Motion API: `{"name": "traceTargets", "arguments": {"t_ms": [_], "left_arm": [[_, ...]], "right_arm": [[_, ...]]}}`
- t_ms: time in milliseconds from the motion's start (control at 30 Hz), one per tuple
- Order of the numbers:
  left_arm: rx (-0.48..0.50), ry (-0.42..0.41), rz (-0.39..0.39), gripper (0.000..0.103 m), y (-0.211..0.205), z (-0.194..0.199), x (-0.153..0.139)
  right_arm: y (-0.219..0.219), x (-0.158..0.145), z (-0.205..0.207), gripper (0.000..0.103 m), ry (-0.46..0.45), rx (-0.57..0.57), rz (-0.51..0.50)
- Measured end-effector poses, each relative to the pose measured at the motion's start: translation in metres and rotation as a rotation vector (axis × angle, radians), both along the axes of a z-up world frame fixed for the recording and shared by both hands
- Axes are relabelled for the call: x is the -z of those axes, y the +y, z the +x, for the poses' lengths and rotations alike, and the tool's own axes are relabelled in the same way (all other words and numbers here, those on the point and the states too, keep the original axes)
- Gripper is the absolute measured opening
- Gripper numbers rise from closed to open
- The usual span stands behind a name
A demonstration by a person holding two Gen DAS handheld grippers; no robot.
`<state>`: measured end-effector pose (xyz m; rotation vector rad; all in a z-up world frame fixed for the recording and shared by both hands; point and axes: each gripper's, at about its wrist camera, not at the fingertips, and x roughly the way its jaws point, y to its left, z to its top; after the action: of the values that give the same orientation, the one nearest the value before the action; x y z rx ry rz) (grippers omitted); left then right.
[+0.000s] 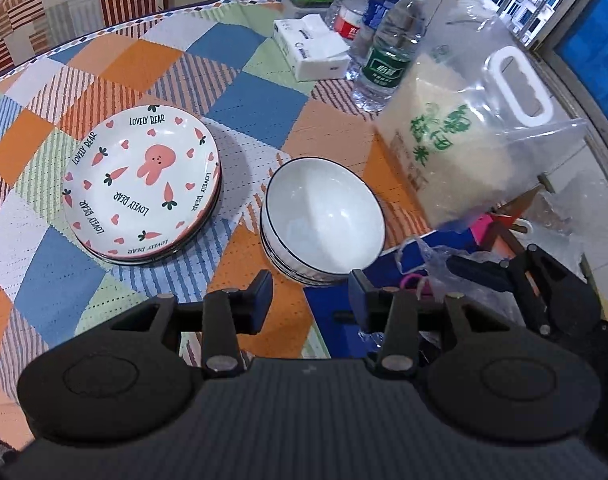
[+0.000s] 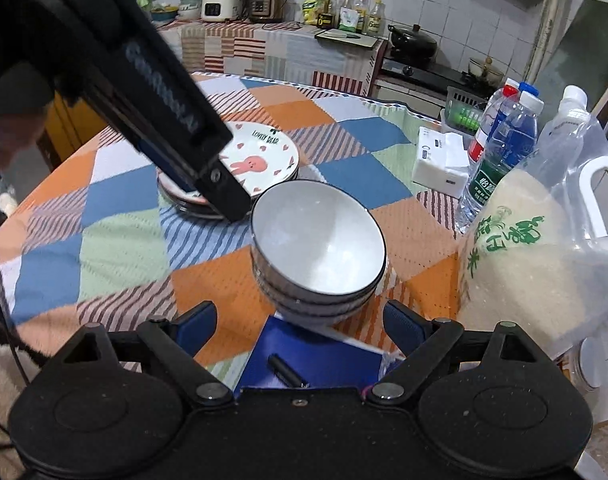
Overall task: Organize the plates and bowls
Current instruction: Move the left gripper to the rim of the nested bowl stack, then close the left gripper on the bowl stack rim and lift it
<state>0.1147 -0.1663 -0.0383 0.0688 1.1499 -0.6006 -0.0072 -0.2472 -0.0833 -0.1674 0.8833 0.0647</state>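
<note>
The round table with the checked orange, blue and green cloth (image 1: 84, 264) has lots of bare room at the left and lower left of the left wrist view. A strip of bare cloth runs between the stack of white plates with pink bunny pictures (image 1: 142, 182) and the stack of white bowls with dark rims (image 1: 323, 216).

The right side is crowded. A big clear bag of rice with a white handle (image 1: 463, 148) stands just right of the bowls. Clear water bottles (image 1: 387, 52) and a white tissue pack (image 1: 311, 48) fill the upper right. A blue box (image 2: 304, 356) sits against the bowls at the bottom.
</note>
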Motion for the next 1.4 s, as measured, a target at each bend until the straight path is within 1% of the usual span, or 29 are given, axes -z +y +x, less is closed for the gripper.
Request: {"name": "traceTargets", "arguments": {"t_ms": [100,167,233,333,433,500,533,567,633,700,767,833,900,967,1000,1067,1133,1167,1267,1333,1400], "left_arm": [[0.019,0.001,-0.006,0.042,0.001,-0.01,-0.002],[0.022,0.034,-0.03,0.044,0.004,-0.015,0.0],[0.029,0.037,-0.043,0.045,0.006,-0.021,0.001],[0.035,0.02,-0.019,0.046,0.006,-0.028,0.003],[0.031,0.006,-0.012,0.049,0.006,-0.03,0.008],[0.019,-0.006,-0.014,0.052,0.007,-0.028,0.014],[0.023,-0.012,-0.017,0.057,0.008,-0.025,0.019],[0.029,-0.011,-0.02,0.059,0.01,-0.021,0.024],[0.0,-0.021,-0.016,0.059,0.016,-0.012,0.034],[-0.026,-0.036,-0.045,0.061,0.025,-0.003,0.042],[-0.064,-0.035,-0.091,0.062,0.034,0.007,0.05],[-0.094,-0.02,-0.143,0.062,0.04,0.016,0.058],[-0.106,0.004,-0.176,0.062,0.04,0.023,0.066],[-0.082,0.002,-0.166,0.06,0.031,0.026,0.074],[-0.063,-0.024,-0.148,0.064,0.024,0.026,0.077],[-0.052,-0.057,-0.147,0.06,0.015,0.024,0.082],[-0.065,-0.04,-0.141,0.059,0.01,0.027,0.086],[-0.061,-0.037,-0.143,0.057,0.009,0.027,0.087],[-0.055,-0.052,-0.131,0.057,0.007,0.03,0.086],[-0.063,-0.053,-0.146,0.057,0.008,0.036,0.088],[-0.084,-0.025,-0.165,0.057,0.007,0.048,0.094]], "right_arm": [[0.001,-0.004,-0.008,0.093,-0.004,-0.001,-0.013],[0.001,-0.005,-0.012,0.093,0.003,-0.007,-0.004],[0.001,-0.004,-0.015,0.093,0.01,-0.019,-0.004],[0.001,-0.003,-0.02,0.093,0.005,-0.028,0.003],[-0.002,-0.002,-0.022,0.094,-0.002,-0.025,0.033],[-0.006,0.003,-0.021,0.096,-0.006,-0.015,0.057],[-0.008,0.006,-0.02,0.096,-0.011,-0.011,0.068],[-0.01,0.01,-0.019,0.097,-0.013,-0.009,0.081],[-0.014,0.023,-0.012,0.097,0.008,0.004,0.109],[-0.018,0.036,-0.007,0.097,0.013,0.023,0.135],[-0.021,0.048,-0.001,0.097,0.021,0.042,0.154],[-0.024,0.058,0.006,0.097,0.016,0.062,0.161],[-0.027,0.066,0.013,0.097,0.004,0.067,0.173],[-0.03,0.073,0.022,0.097,-0.002,0.078,0.176],[-0.031,0.077,0.027,0.097,-0.011,0.077,0.176],[-0.033,0.085,0.036,0.097,-0.013,0.071,0.185],[-0.034,0.092,0.043,0.097,-0.008,0.078,0.183],[-0.034,0.096,0.046,0.097,-0.008,0.082,0.18],[-0.035,0.105,0.052,0.097,-0.003,0.089,0.161],[-0.034,0.106,0.054,0.097,0.003,0.08,0.167],[-0.034,0.105,0.056,0.097,-0.003,0.077,0.169]]}}
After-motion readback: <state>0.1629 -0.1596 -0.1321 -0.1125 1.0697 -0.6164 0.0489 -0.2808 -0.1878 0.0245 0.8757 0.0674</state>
